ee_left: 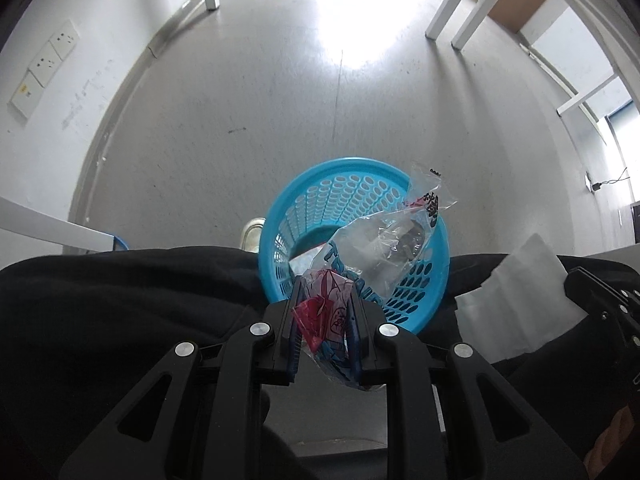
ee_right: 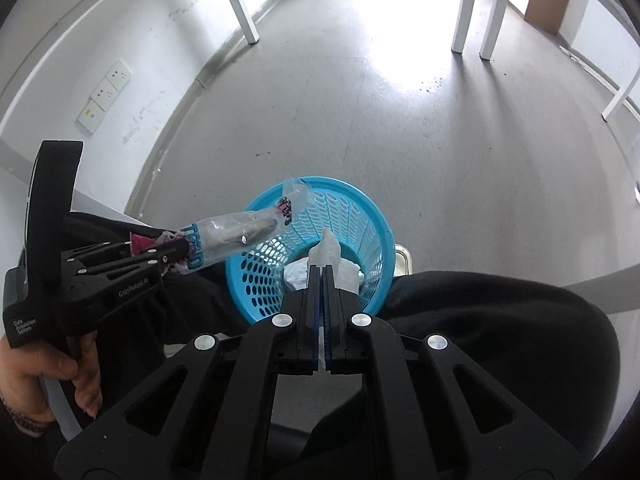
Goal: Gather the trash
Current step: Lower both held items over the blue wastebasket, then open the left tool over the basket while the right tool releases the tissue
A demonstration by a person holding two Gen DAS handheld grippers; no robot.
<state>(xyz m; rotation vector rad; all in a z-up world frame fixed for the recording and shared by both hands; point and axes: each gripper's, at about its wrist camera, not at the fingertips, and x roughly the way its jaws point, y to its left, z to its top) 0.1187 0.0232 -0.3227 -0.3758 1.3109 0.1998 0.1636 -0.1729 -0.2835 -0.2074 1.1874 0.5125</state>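
Note:
A blue perforated waste basket (ee_left: 316,196) (ee_right: 360,216) stands on the grey floor between a person's dark-trousered legs. My left gripper (ee_left: 325,292) (ee_right: 180,250) is shut on a clear plastic wrapper (ee_left: 384,240) (ee_right: 236,232) with blue, red and black print; the wrapper hangs over the basket's rim. My right gripper (ee_right: 322,270) is shut on a white tissue (ee_right: 330,250) (ee_left: 520,296), held just above the basket's mouth. Some white trash (ee_right: 294,274) lies at the bottom of the basket.
White table legs (ee_right: 244,4) (ee_right: 466,4) stand on the floor farther off. A white wall with socket plates (ee_right: 106,94) runs along the left. A person's hand (ee_right: 44,376) grips the left tool's handle. A pale shoe tip (ee_left: 251,232) shows beside the basket.

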